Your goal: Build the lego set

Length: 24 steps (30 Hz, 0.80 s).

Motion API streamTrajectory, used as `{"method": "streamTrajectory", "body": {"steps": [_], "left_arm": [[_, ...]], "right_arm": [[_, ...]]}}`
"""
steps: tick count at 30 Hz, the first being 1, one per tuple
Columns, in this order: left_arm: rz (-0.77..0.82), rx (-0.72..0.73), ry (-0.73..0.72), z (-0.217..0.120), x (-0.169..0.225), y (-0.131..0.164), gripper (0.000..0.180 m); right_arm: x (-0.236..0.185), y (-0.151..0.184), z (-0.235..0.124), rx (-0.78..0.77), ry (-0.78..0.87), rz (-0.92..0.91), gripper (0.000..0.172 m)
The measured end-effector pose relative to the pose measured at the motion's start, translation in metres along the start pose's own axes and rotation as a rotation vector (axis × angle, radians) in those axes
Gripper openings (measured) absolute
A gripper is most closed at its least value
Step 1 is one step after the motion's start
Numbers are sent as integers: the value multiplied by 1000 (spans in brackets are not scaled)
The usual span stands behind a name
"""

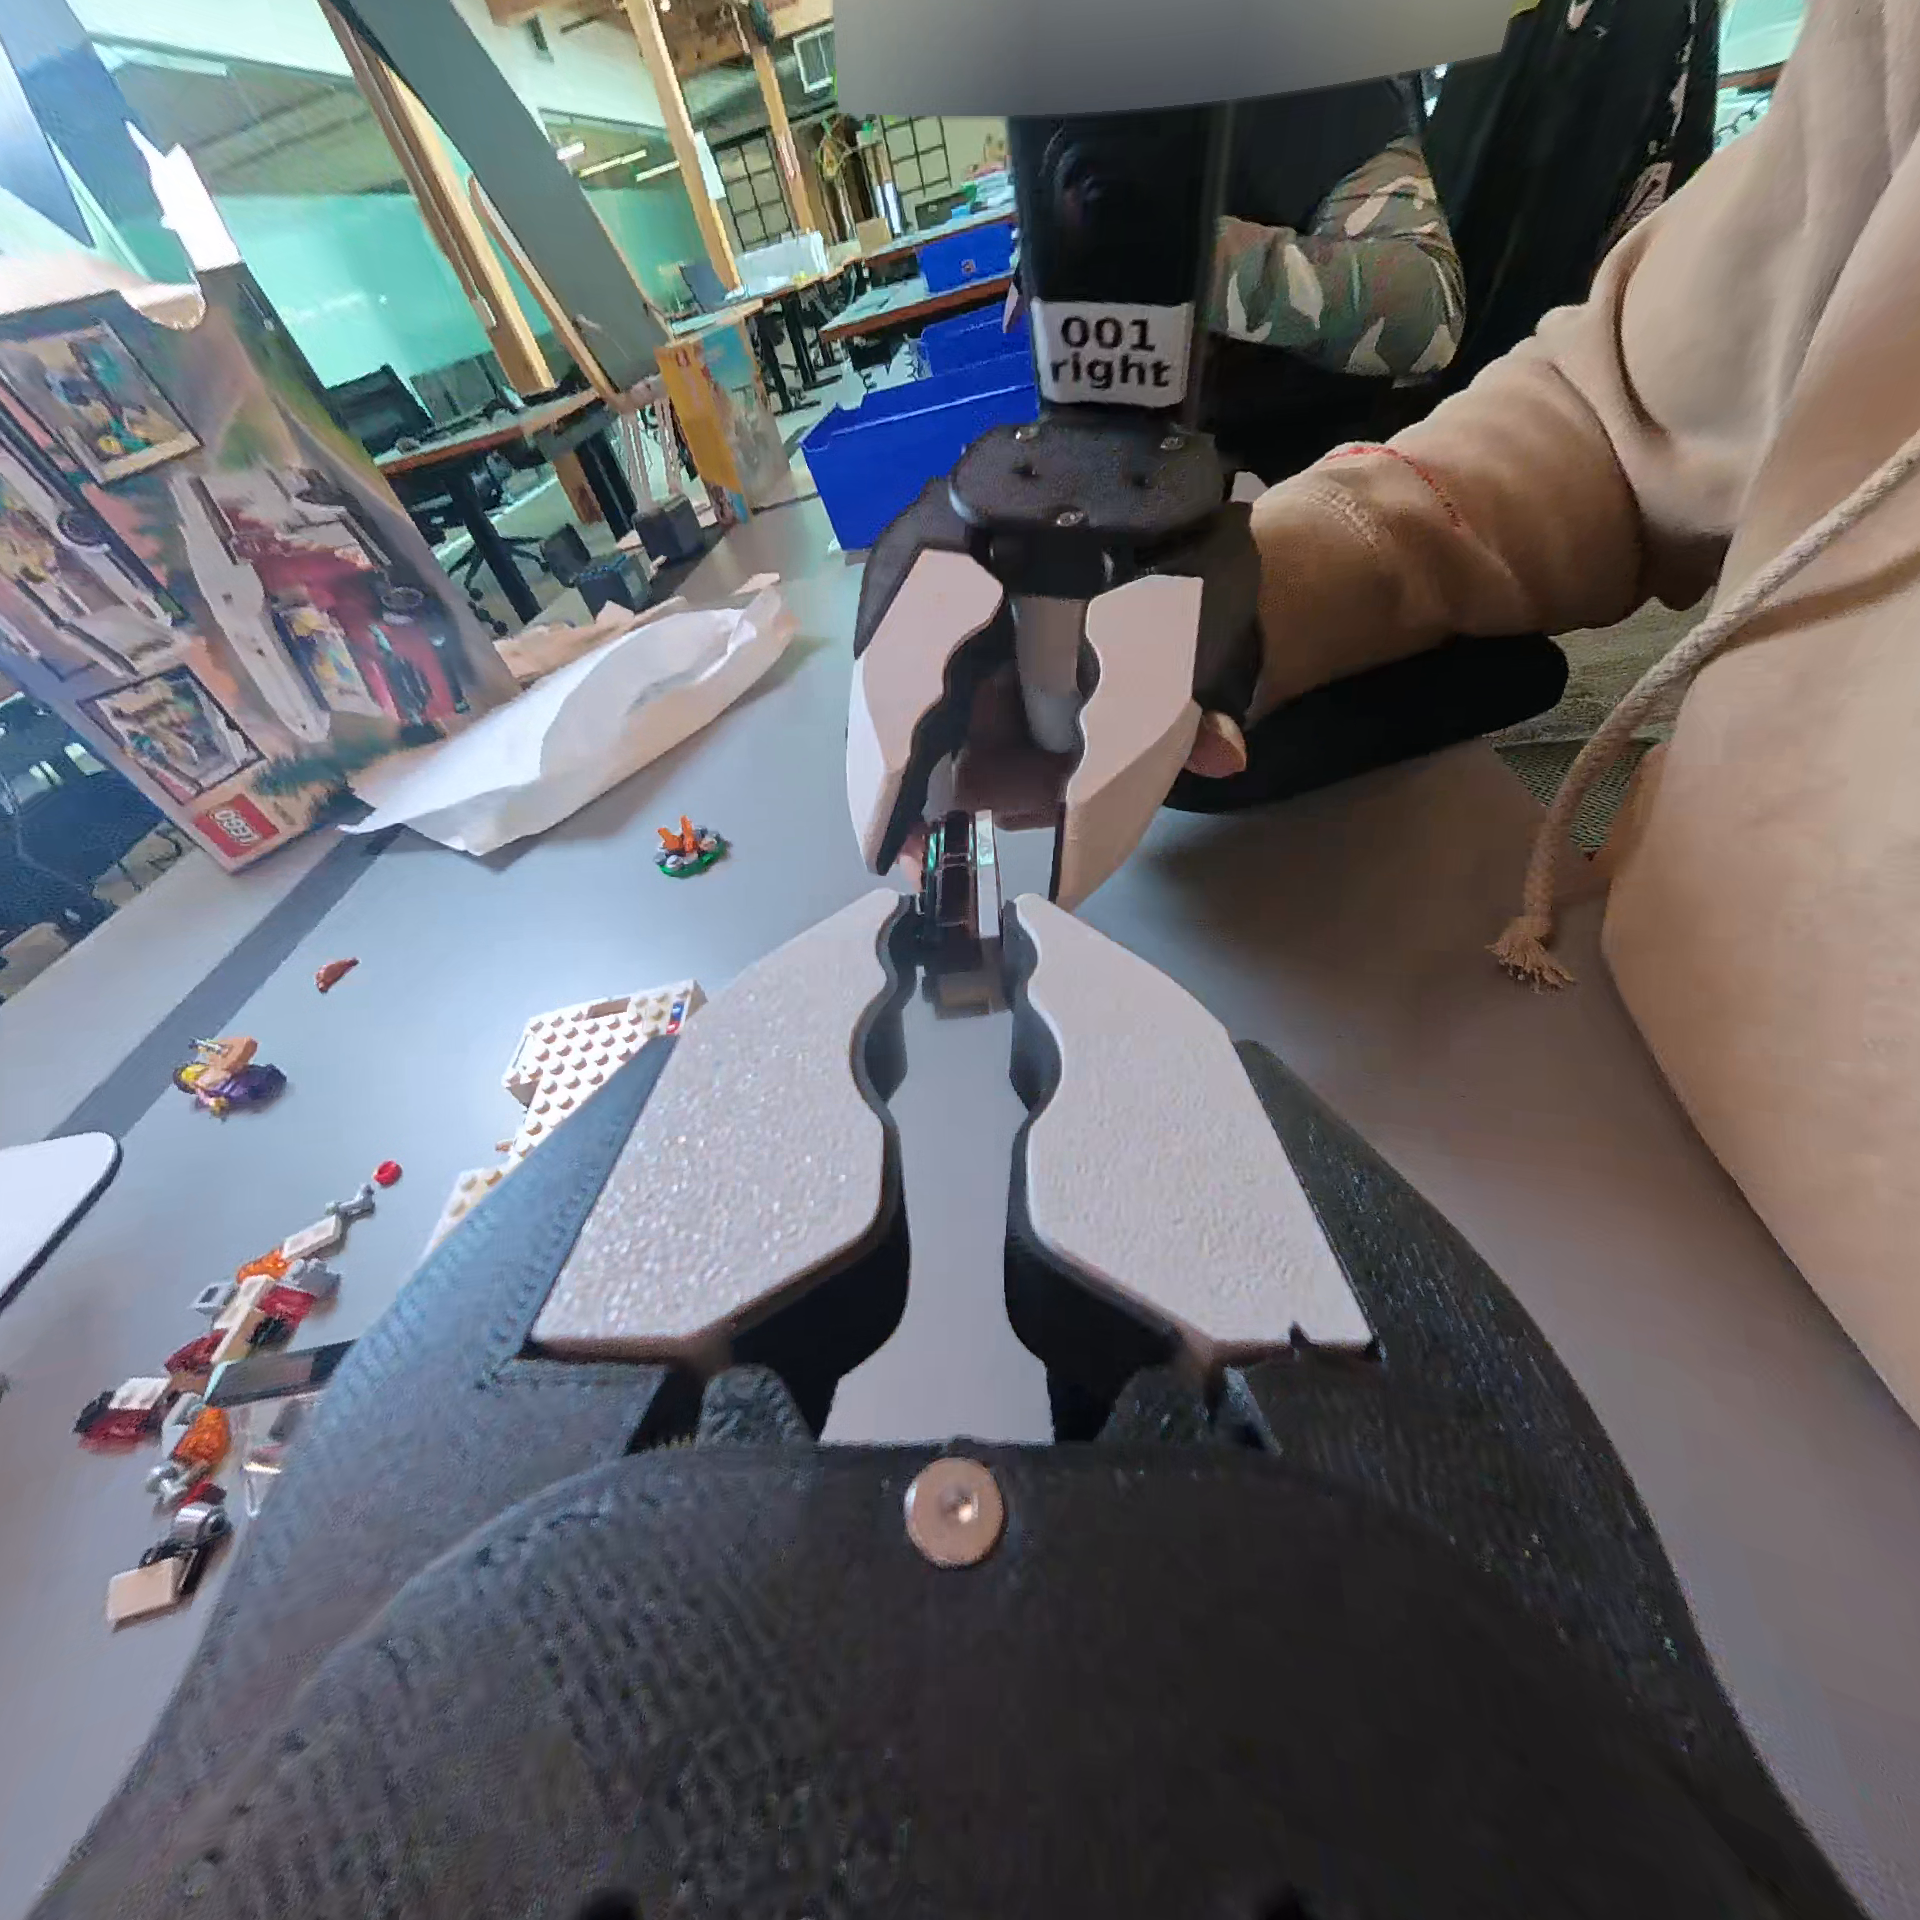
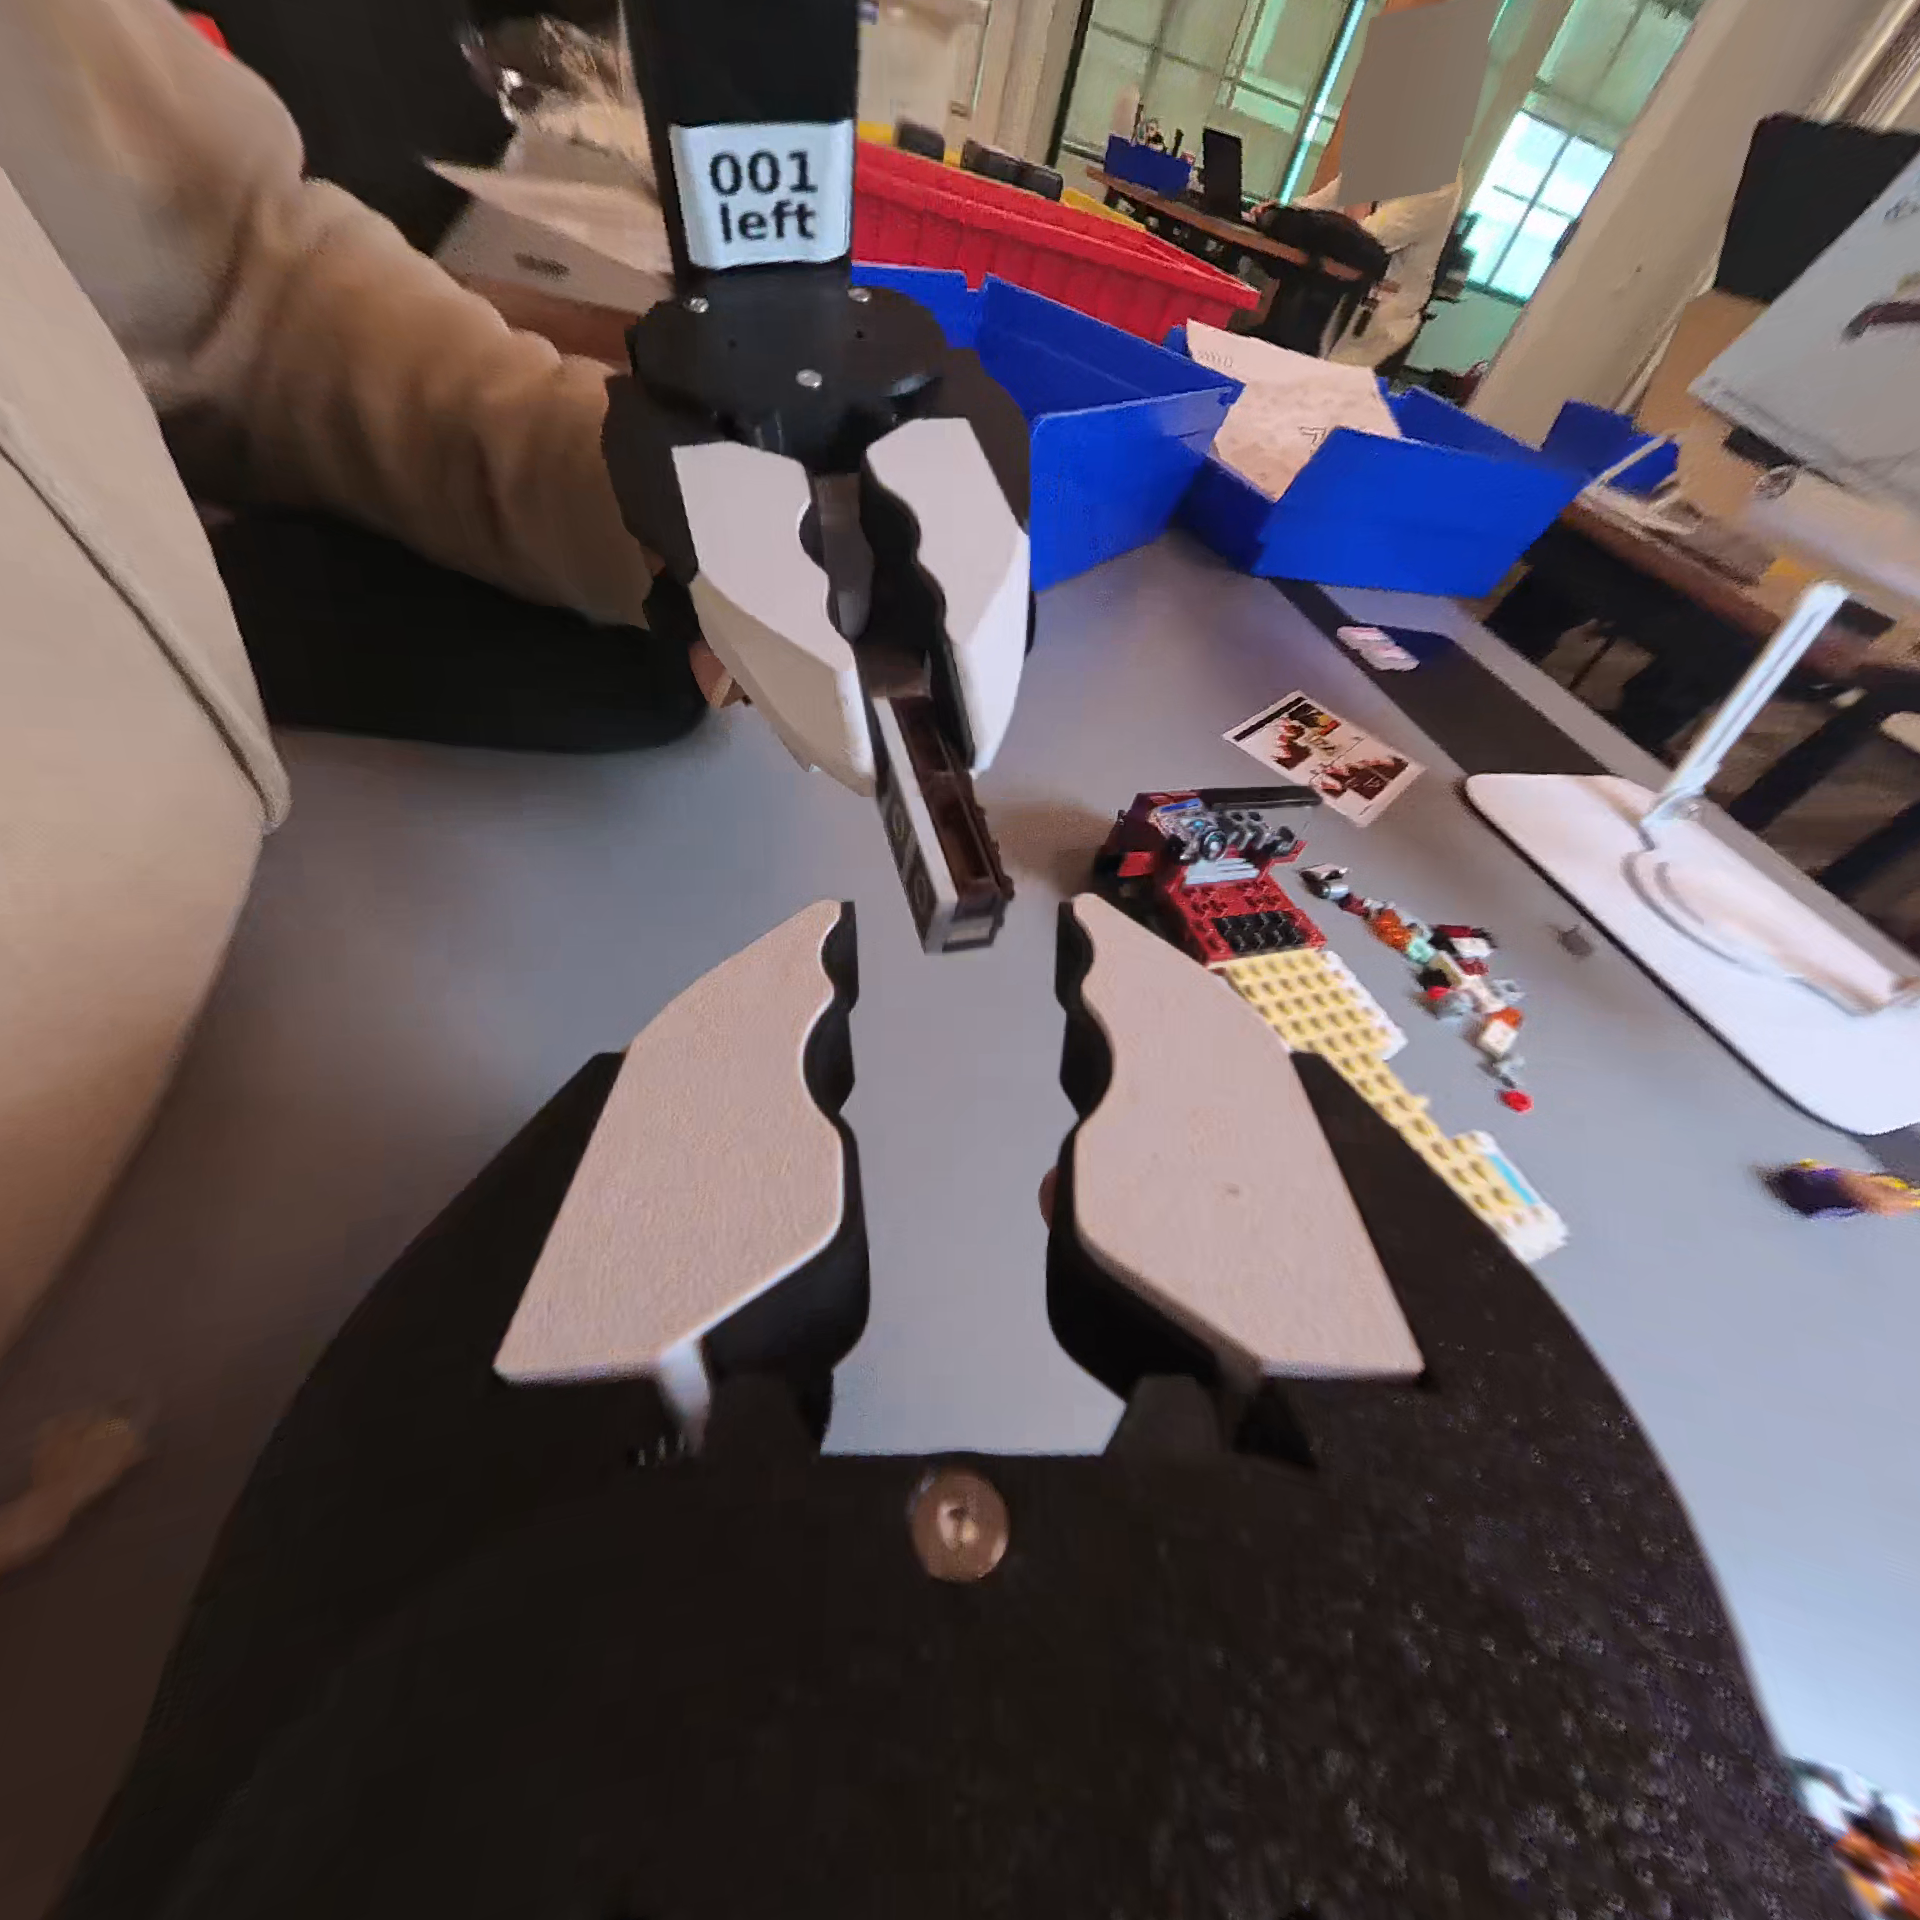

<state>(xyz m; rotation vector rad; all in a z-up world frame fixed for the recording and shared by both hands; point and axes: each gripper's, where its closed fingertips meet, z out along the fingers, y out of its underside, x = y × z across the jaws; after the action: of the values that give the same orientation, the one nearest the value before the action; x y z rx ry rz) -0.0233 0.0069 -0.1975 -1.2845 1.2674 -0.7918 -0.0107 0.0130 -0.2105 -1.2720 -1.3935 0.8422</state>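
I find my left gripper [image 1: 958, 914] clamped on a long brown-and-white brick assembly [image 2: 940, 842], pads pressed on both sides. My right gripper [image 2: 956, 920] stands wide, unloaded, the assembly's free end at its twelve o'clock (not touching). A red brick model [image 2: 1226, 883] sits at its two o'clock on the grey table [image 2: 623, 883].

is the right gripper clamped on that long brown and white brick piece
No: in the right wrist view the right gripper stands open, its pads clear of the long brick piece, which the left gripper holds.
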Motion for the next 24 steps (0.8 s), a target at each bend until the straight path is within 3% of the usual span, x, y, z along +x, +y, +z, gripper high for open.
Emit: {"method": "streamTrajectory", "body": {"steps": [5,9,11,14,19,24], "left_arm": [[49,1,27,1,7,0,15],[53,-30,30,2,6,7,15],[21,-68,46,4,5,17,15],[-49,-128,52,3,-2,31,34],[-83,-95,-19,0,-17,30,28],[-113,-73,-75,-2,-28,32,29]], "right_arm": [[-6,-4,2,26,-39,39,17],[-6,1,3,-3,-47,42,16],[-5,10,5,-60,-43,42,16],[-7,35,9,-224,-70,73,16],[-3,62,12,-415,-70,57,16],[4,77,13,-513,-37,8,16]]}}
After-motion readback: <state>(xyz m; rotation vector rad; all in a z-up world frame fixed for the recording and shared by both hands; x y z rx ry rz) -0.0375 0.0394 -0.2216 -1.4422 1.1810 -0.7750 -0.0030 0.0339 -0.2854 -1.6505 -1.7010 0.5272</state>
